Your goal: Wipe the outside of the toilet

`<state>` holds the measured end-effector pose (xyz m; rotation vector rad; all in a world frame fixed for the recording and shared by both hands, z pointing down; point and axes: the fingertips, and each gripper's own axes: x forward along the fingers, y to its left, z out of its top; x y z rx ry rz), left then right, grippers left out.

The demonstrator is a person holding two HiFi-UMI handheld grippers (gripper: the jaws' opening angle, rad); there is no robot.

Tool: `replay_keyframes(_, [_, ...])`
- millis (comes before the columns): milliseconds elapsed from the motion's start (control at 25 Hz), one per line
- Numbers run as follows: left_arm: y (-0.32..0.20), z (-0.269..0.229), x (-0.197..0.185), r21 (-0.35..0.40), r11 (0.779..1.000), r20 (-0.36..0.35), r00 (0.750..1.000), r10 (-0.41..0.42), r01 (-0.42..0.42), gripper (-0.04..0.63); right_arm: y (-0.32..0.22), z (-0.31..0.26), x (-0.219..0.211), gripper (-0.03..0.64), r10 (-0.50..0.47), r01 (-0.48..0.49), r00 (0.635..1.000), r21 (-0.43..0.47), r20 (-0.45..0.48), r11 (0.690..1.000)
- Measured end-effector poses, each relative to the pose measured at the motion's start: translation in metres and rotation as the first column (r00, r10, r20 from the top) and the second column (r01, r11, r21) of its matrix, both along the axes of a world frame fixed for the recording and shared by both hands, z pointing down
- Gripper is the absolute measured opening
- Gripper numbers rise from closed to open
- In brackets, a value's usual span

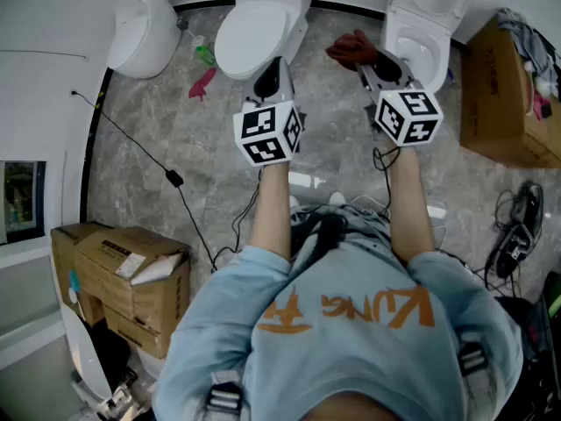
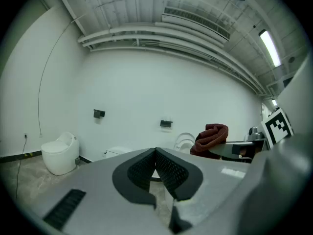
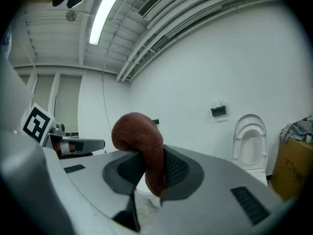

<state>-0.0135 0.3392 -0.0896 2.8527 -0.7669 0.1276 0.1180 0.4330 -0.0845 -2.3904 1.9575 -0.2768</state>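
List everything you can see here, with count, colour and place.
left toilet: one, white, far left by the wall, lid down
middle toilet: one, white, ahead of the left gripper, lid down
right toilet: one, white, lid up
green thing: one, on the floor beside the middle toilet
pink thing: one, on the floor just nearer
cable: one, black, across the floor at left
stacked boxes: brown cardboard, lower left
right box: one, brown cardboard, far right
cloth: one, dark red, between the right gripper's jaws
left gripper: shut, empty
right gripper: shut on the cloth
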Motion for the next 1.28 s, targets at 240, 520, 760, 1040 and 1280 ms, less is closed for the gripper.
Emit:
replay_keyframes(240, [0.001,0.004,0.007,-0.006,1.0,0.003,1.0,-0.006,0.006,-0.006,0.001,0.002,0.007,0.081,-0.014,0.014,1.0,-0.003,-0.004,1.0])
replay_keyframes(520, [-0.007,0.005,0.019,-0.003,0.999,0.004,0.999,-0.036,0.036,-0.006,0.009,0.004,0.044,0.083,0.067,-0.068,0.997,0.004,0.027,0.998])
replay_keyframes(760, [-0.009,0.01,0.034,-0.011,0.998,0.005,0.998,-0.06,0.06,-0.006,0.026,0.013,0.087,0.083,0.115,-0.115,0.992,-0.002,0.06,0.993])
replay_keyframes(1040, [-0.064,0.028,0.03,-0.048,0.991,0.013,0.992,-0.124,0.124,-0.006,-0.033,0.033,0.093,0.083,0.073,-0.071,0.992,-0.017,0.105,0.997])
replay_keyframes(1280, [-0.145,0.073,0.061,-0.097,0.989,0.068,0.992,-0.106,0.112,-0.006,-0.12,0.071,0.126,0.083,0.076,-0.071,0.986,-0.043,0.146,0.997])
